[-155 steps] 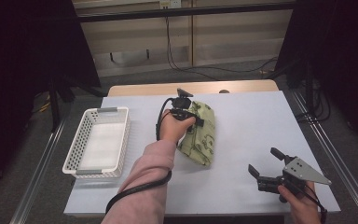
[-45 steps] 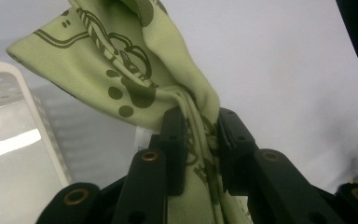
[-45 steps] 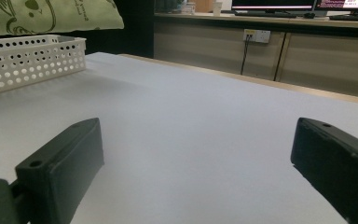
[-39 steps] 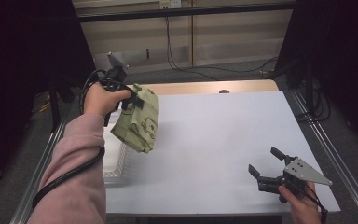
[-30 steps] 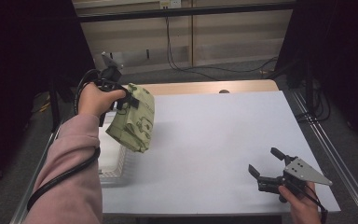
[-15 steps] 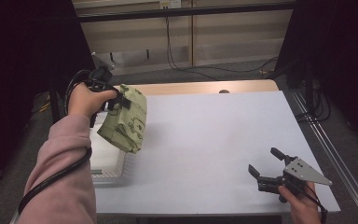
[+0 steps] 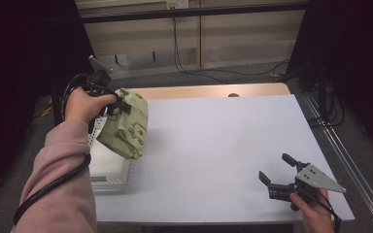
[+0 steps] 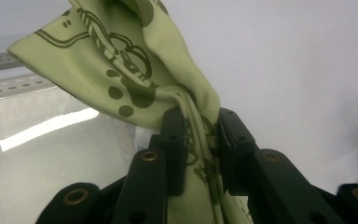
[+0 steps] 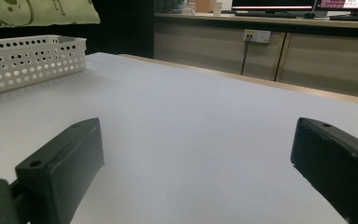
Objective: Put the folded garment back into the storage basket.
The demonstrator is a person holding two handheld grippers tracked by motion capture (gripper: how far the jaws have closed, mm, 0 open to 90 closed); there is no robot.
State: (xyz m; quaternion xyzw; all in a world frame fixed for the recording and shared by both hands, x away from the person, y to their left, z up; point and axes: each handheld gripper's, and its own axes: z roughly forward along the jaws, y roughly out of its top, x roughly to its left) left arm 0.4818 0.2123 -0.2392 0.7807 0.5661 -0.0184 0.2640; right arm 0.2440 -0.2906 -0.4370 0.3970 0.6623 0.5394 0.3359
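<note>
High view, left to right: the left gripper (image 7: 110, 99) pinches a bunched fold of the green cloth (image 7: 125, 124), which hangs from its jaws over the near end of the white basket (image 7: 108, 178). To do this well, centre the cloth over the basket, lower until it slumps, then release. Far right, the right gripper (image 7: 278, 171) rests wide open, holding nothing.

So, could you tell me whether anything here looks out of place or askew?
Nothing looks damaged or spilled. The green cloth hangs bunched from the left gripper, over the near end of the white basket and not yet in it. The right gripper rests open on the table.
</note>
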